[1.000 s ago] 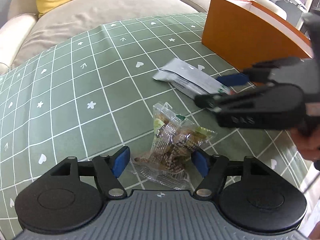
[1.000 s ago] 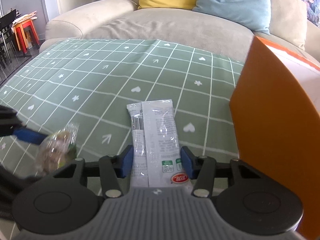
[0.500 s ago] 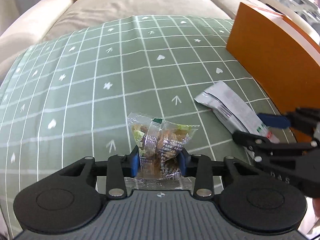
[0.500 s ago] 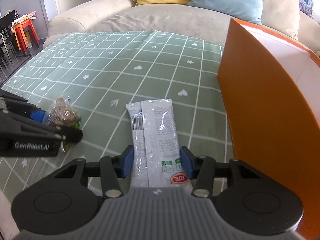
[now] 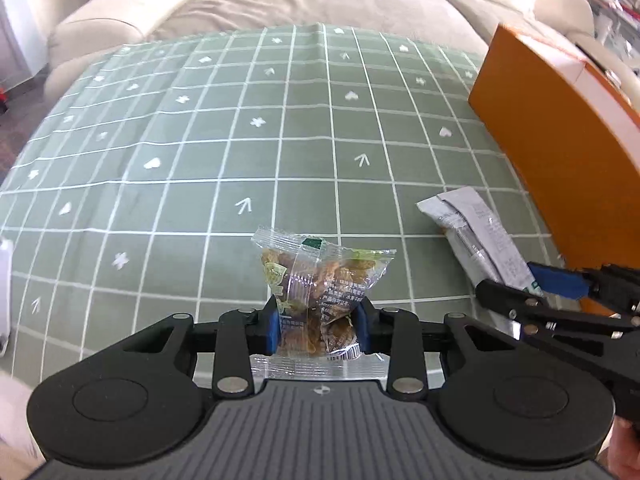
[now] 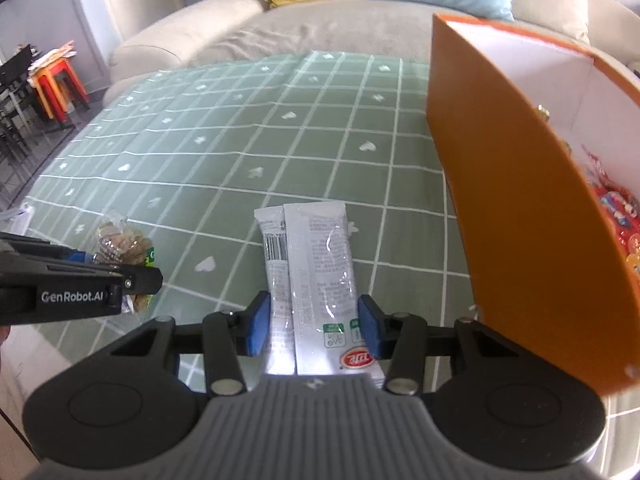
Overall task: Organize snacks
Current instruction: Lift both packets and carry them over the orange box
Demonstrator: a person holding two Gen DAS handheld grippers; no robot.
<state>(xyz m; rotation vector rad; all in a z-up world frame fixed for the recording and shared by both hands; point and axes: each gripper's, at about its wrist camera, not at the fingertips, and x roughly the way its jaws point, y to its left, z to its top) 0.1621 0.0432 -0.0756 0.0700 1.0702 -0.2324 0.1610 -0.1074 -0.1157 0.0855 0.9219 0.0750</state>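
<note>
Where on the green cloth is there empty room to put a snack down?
The wide stretch of green checked cloth between the sofa and the clear snack bag is bare. It is crowded near the orange box, where the white snack packet and both hand-held grippers sit close together.

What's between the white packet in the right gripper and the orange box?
Nothing visible. The white packet sits between the right gripper's closing jaws, and the orange box stands right beside it, open top showing snacks inside; only its near wall to clear.

Two snack packets (one box)
</note>
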